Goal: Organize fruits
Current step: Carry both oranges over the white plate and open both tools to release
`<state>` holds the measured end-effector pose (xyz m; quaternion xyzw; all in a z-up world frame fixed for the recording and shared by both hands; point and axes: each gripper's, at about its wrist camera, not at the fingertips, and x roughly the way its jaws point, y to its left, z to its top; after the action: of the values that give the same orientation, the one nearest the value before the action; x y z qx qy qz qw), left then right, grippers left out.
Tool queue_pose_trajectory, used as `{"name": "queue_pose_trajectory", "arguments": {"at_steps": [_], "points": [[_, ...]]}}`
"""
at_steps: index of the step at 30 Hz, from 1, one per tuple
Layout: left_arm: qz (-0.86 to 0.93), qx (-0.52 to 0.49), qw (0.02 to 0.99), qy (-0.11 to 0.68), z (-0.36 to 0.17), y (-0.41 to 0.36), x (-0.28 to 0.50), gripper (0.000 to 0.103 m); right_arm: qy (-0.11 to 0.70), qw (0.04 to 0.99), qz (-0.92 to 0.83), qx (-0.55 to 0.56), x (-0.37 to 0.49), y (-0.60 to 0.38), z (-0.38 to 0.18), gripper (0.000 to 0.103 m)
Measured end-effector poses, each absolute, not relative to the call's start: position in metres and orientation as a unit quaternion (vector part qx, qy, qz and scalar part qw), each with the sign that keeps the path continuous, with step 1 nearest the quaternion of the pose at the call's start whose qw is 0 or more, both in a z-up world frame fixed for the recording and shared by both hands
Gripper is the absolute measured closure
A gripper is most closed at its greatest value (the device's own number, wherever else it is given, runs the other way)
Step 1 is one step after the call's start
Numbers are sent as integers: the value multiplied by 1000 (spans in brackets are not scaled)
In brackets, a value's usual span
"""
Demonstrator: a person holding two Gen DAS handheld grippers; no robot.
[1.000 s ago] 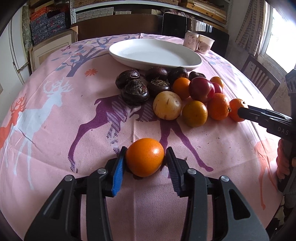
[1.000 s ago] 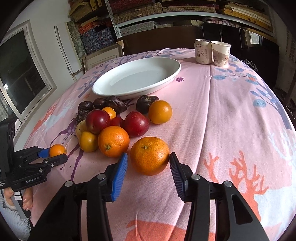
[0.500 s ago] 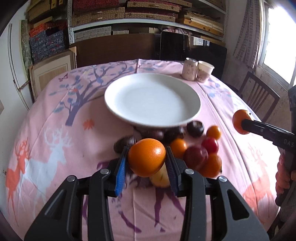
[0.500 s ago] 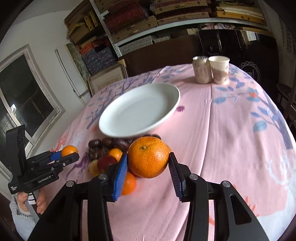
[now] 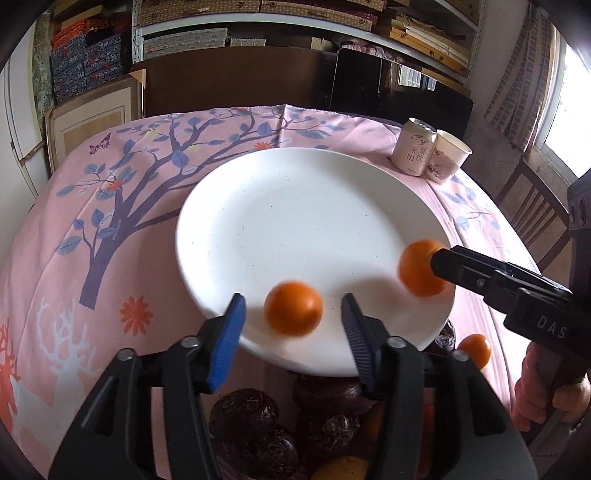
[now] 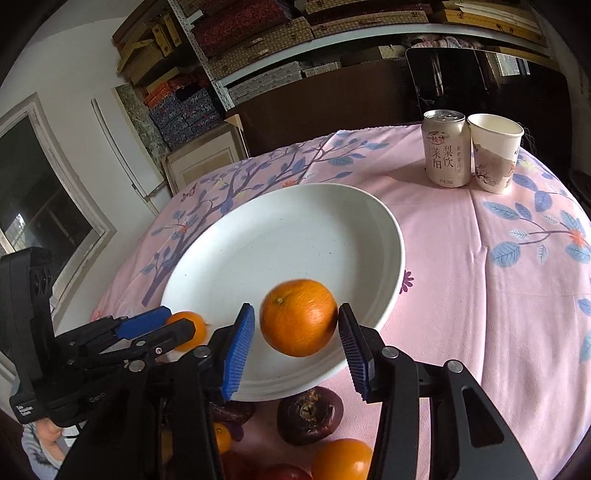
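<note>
the left gripper (image 5: 291,325) hangs over the near rim of the white plate (image 5: 303,206) with its jaws spread wide. the small orange (image 5: 293,313) sits between them with clear gaps on both sides, blurred, over the near part of the plate; whether it touches the plate cannot be told.

the right gripper (image 6: 296,332) is also over the plate's near edge. its jaws are parted around a larger orange (image 6: 298,317): the right pad seems to touch the fruit or nearly so, and a thin gap shows on the blue left side. this orange is slightly blurred too, and contact with the plate cannot be told.

in the right wrist view the left gripper (image 6: 184,328) shows at lower left, with the small orange (image 6: 188,329) at its tips. in the left wrist view the right gripper (image 5: 437,264) reaches in from the right, with the larger orange (image 5: 419,267) at its tip and a hand (image 5: 539,395) on its handle.

just below the plate's near rim, on the pink patterned surface (image 6: 480,277), lie the remaining fruits: dark wrinkled ones (image 6: 309,413), an orange one (image 6: 341,459) and a red one (image 6: 280,472).

farther off, past the plate, a drink can (image 6: 445,147) stands upright touching a paper cup (image 6: 495,153). behind the surface are a dark chair (image 6: 447,81) and shelves of boxes (image 6: 258,33).
</note>
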<state>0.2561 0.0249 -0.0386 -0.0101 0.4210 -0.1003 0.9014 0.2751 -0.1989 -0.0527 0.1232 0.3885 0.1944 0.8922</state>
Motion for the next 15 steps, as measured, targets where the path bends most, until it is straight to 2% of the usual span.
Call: {"name": "queue_pose_trajectory", "arguments": {"at_steps": [1,5,7,12,15], "points": [[-98,-12,904,416,-38,27,254,34,386,892,192,132,275,-202,-53,47],[-92,-25,910,404,-32,37,246,32,375,893,195,155,268,-213,-51,47],[-75,-27,915,394,-29,43,240,26,371,897,188,152,261,-216,-51,47],[-45,-52,918,390,-31,65,226,25,354,908,178,137,238,-220,-49,46],[-28,-51,918,392,-37,76,210,25,341,916,167,132,217,-226,-47,36]]}}
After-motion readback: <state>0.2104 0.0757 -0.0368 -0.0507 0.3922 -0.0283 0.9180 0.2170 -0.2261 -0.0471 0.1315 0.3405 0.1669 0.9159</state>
